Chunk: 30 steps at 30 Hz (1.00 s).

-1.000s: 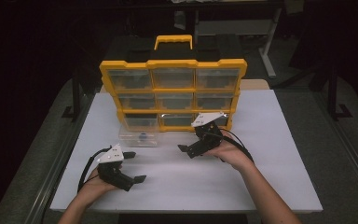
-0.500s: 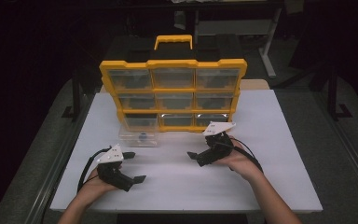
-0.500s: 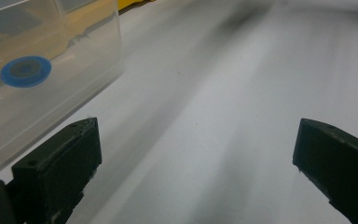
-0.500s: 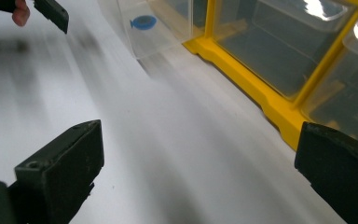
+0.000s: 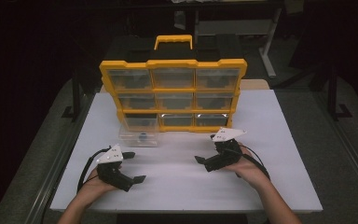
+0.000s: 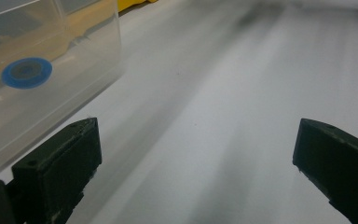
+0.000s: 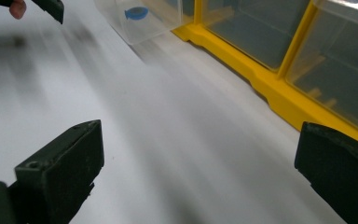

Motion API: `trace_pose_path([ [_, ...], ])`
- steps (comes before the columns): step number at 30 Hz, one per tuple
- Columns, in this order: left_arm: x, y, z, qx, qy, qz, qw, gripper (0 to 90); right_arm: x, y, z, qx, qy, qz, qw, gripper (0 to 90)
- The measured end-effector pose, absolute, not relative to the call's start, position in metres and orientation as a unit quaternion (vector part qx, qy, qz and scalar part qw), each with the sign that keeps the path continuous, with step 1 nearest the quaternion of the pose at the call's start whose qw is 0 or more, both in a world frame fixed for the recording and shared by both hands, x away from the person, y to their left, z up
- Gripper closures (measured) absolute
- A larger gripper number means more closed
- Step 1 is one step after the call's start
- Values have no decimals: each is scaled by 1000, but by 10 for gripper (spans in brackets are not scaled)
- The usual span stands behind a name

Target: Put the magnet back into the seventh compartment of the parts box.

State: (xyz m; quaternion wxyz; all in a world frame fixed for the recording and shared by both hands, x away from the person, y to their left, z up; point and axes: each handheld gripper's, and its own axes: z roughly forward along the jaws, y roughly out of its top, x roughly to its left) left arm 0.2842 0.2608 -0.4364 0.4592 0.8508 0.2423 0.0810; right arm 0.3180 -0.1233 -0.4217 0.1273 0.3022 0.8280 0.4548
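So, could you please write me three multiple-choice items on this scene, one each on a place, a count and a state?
1. Where is the clear drawer with the blue disc?
A. pulled out at the organiser's bottom left
B. on top of the organiser
C. between the right gripper's jaws

2. How many drawer columns does the yellow organiser have?
A. two
B. three
C. five

3. How do the left gripper and right gripper stand?
A. both open
B. both shut
C. left shut on the disc

Answers: 1 A, it juts onto the white table there; 2 B, three drawers per row; 3 A, each gripper view shows jaws wide apart, nothing between.
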Motion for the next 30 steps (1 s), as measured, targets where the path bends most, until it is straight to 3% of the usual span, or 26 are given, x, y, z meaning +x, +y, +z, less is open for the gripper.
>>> trace_pose_path([
  [30,284,261,-437,846,248,82,465,3,285,-178,-442,349,813,447,135,6],
])
